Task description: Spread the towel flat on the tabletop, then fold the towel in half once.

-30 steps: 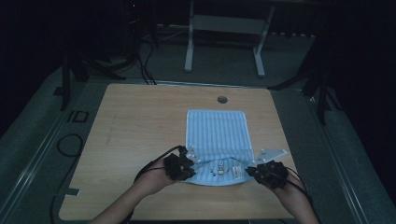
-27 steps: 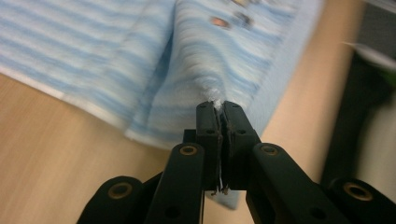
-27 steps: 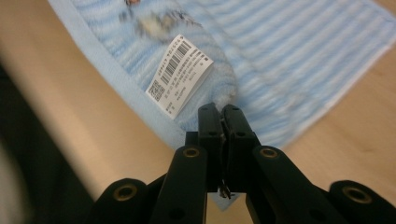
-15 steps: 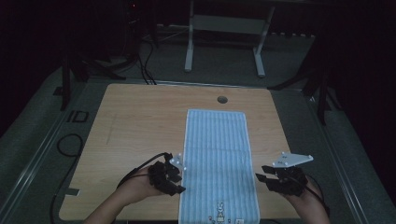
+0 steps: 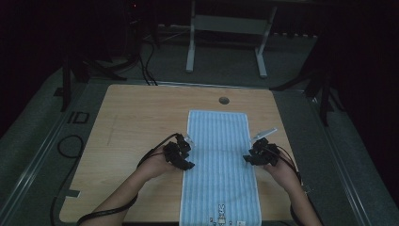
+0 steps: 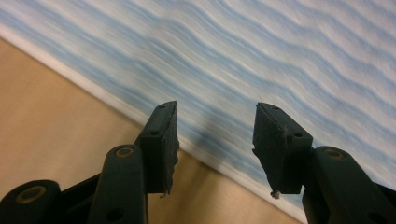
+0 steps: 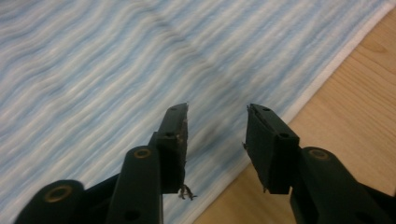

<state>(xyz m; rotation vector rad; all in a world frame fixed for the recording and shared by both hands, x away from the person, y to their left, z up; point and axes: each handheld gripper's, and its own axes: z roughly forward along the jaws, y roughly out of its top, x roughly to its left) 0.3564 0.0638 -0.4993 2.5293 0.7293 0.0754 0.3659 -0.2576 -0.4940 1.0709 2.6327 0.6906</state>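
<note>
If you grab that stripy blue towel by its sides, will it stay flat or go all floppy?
Probably floppy: the towel lies flat and thin, with soft creases. It looks light. Its woven surface probably grips rather than slips.

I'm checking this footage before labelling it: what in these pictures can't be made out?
- Towel, near end: cut off by the bottom edge of the high view, so its hem isn't visible.
- Small print on the towel: too small and dim to read, high view.
- Towel stripes: smeared by motion blur in the left gripper view; likewise in the right gripper view.
- Left claw and right claw: dark, fine detail lost in the high view.
</note>
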